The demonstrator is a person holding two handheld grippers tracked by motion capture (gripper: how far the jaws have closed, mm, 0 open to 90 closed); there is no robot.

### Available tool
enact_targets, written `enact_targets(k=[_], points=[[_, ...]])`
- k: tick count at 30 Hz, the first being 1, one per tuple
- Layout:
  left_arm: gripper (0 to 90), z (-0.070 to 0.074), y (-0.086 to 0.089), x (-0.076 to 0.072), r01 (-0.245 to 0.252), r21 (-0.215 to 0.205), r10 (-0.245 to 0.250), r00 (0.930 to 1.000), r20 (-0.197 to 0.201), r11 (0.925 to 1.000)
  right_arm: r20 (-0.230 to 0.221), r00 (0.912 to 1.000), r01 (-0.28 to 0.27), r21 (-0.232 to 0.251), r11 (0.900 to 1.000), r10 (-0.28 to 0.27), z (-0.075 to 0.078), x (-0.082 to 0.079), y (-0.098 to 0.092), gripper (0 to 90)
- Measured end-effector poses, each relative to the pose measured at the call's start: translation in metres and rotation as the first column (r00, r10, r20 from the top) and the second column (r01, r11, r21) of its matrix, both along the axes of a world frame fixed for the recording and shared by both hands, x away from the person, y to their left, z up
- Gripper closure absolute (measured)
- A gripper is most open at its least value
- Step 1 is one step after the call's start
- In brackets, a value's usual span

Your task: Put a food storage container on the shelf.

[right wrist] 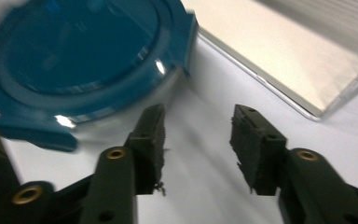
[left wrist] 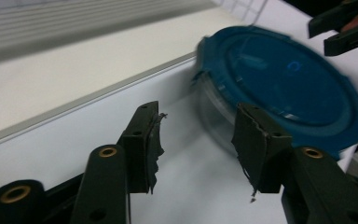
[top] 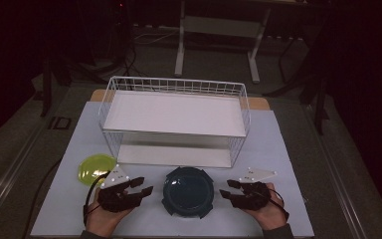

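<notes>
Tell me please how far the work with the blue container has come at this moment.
Done: the blue-lidded container stands lid-on on the table, before the wire rack. In hand: nothing; the left claw and right claw flank it, both open and apart from it. Left, probably: placing it on a rack shelf, both bare. The green lid lies untouched beside the left claw.

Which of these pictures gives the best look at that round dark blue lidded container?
The high view: the blue container shows whole and sharp there, lid on, lying on the table between the two hand-held grippers. The left gripper view shows it close but blurred, with its clear side wall. The right gripper view cuts off its far side.
</notes>
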State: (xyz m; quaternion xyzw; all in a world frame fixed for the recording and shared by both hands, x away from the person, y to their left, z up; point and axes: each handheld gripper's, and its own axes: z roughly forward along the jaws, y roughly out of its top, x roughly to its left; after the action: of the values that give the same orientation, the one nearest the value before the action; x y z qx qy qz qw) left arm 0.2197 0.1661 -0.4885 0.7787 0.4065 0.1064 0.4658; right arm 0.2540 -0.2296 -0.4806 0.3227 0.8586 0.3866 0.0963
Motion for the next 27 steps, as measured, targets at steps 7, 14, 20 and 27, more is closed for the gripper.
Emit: enact_targets(k=[7, 14, 20, 27], points=[[45.9, 0.000, -0.020, 0.006, 0.078, -0.041, -0.080, 0.9955, -0.051, 0.9961, -0.079, 0.9967, -0.009, 0.112, 0.994, 0.018, 0.003, -0.002, 0.005, 42.9], [42.7, -0.004, -0.032, 0.013, 0.095, -0.039, -0.098, 0.9918, -0.082, 0.9947, -0.160, 0.9861, -0.018, 0.174, 0.985, 0.047, -0.004, 0.001, 0.013, 40.2], [40.5, -0.010, -0.039, 0.020, 0.116, -0.038, -0.120, 0.9836, -0.135, 0.9926, -0.238, 0.9693, -0.006, 0.224, 0.975, 0.061, -0.010, 0.007, 0.017, 39.7], [38.7, -0.013, -0.041, 0.027, 0.134, -0.077, -0.147, 0.9717, -0.185, 0.9879, -0.296, 0.9521, 0.004, 0.258, 0.966, 0.075, -0.017, 0.012, 0.017, 40.0]])
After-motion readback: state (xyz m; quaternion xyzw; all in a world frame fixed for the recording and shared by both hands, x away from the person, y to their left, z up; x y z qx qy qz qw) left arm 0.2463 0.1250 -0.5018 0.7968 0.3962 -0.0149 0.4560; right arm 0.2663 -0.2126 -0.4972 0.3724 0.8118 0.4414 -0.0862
